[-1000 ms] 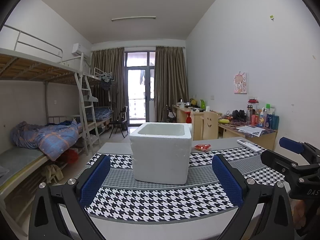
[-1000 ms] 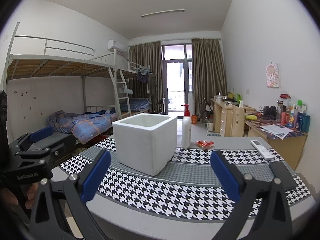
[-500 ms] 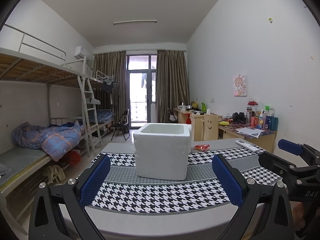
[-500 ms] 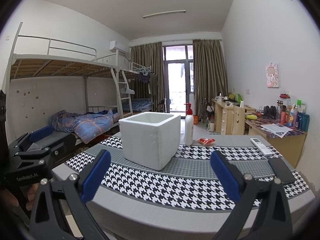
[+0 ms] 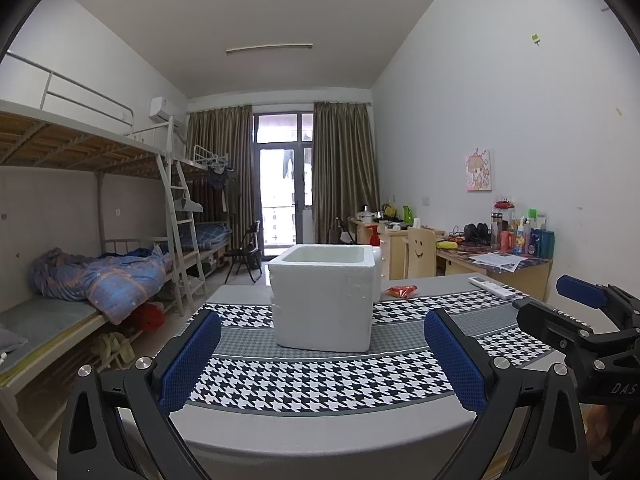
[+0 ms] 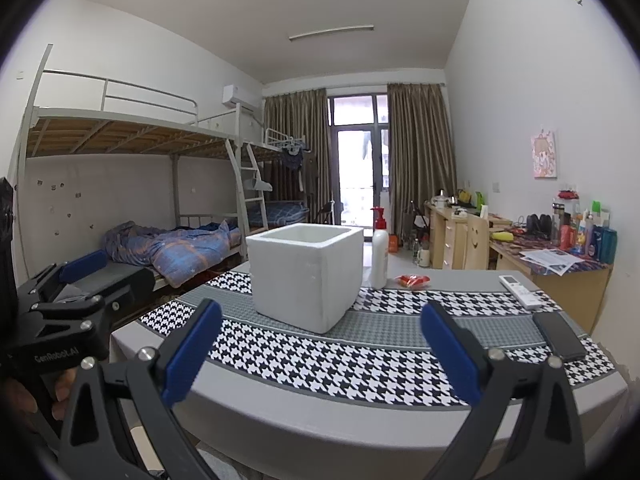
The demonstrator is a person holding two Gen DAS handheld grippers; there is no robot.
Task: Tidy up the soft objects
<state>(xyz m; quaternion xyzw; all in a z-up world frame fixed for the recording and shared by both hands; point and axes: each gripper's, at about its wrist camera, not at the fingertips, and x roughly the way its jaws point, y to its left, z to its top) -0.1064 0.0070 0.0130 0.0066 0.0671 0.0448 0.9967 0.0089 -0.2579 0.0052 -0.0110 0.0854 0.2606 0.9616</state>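
The white box [image 5: 323, 300] hides most of the bottle [image 6: 379, 258] in the left view, and nobody can see down inside the box. It sits on the checked cloth [image 5: 320, 380], with a small red packet [image 6: 412, 280] behind it. Both claws, left [image 5: 322, 360] and right [image 6: 320, 356], are wide open and empty. Both have pulled back a bit, so the box looks smaller than before.

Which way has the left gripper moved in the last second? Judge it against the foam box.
Yes: the left gripper has pulled back from the foam box, which looks smaller, with more table edge showing.
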